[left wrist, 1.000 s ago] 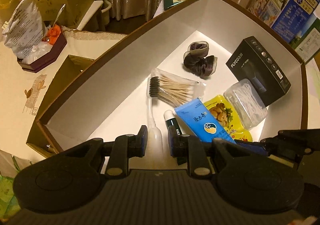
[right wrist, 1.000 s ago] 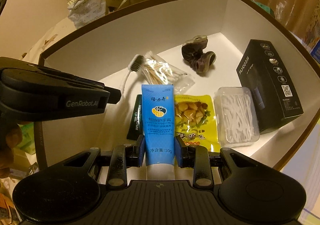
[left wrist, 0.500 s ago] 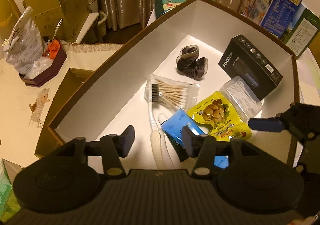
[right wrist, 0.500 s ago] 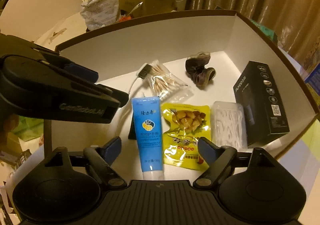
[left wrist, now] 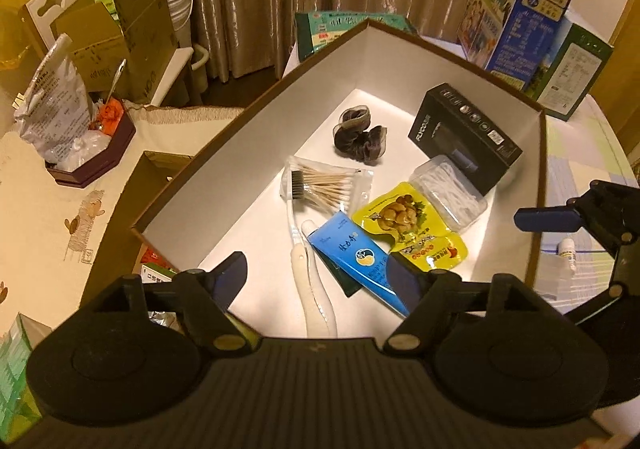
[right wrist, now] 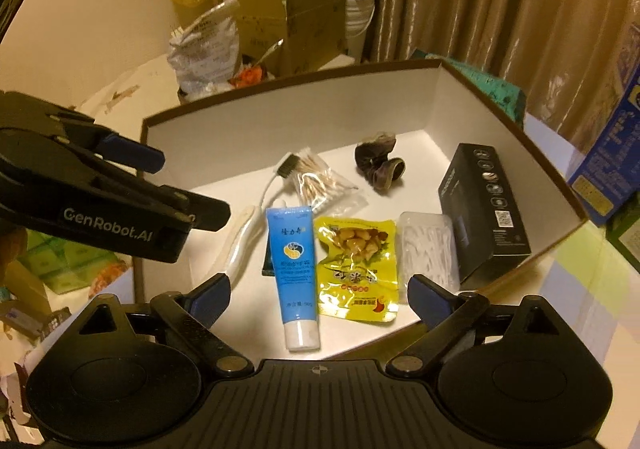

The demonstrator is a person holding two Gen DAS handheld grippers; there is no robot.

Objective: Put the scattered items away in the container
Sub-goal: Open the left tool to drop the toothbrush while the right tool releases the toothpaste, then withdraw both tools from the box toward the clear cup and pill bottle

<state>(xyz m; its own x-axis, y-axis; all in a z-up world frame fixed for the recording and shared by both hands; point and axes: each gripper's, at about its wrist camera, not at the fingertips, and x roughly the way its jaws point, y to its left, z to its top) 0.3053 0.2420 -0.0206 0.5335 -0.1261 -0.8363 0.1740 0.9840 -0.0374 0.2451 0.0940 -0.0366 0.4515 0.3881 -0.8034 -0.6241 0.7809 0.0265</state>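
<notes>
A brown box with white inside (left wrist: 256, 137) (right wrist: 280, 117) holds a white toothbrush (left wrist: 316, 297) (right wrist: 240, 245), a blue cream tube (left wrist: 356, 253) (right wrist: 294, 265), a yellow snack pouch (left wrist: 404, 225) (right wrist: 358, 261), a bag of cotton swabs (left wrist: 332, 185) (right wrist: 316, 181), a clear floss-pick box (left wrist: 448, 189) (right wrist: 430, 249), a black box (left wrist: 464, 133) (right wrist: 484, 205) and a dark scrunchie (left wrist: 360, 133) (right wrist: 380, 165). My left gripper (left wrist: 320, 281) is open and empty above the box's near end. My right gripper (right wrist: 320, 297) is open and empty above the tube.
A small white bottle (left wrist: 568, 249) lies on the table right of the box. Blue and green cartons (left wrist: 520, 5) stand behind it. A dark tray with a bag (left wrist: 80, 153) sits on the left table. Cardboard boxes (right wrist: 288, 17) and curtains are beyond.
My left gripper opened and let go of the toothbrush; my right gripper opened and let go of the blue tube. Both pulled back and up from the box.
</notes>
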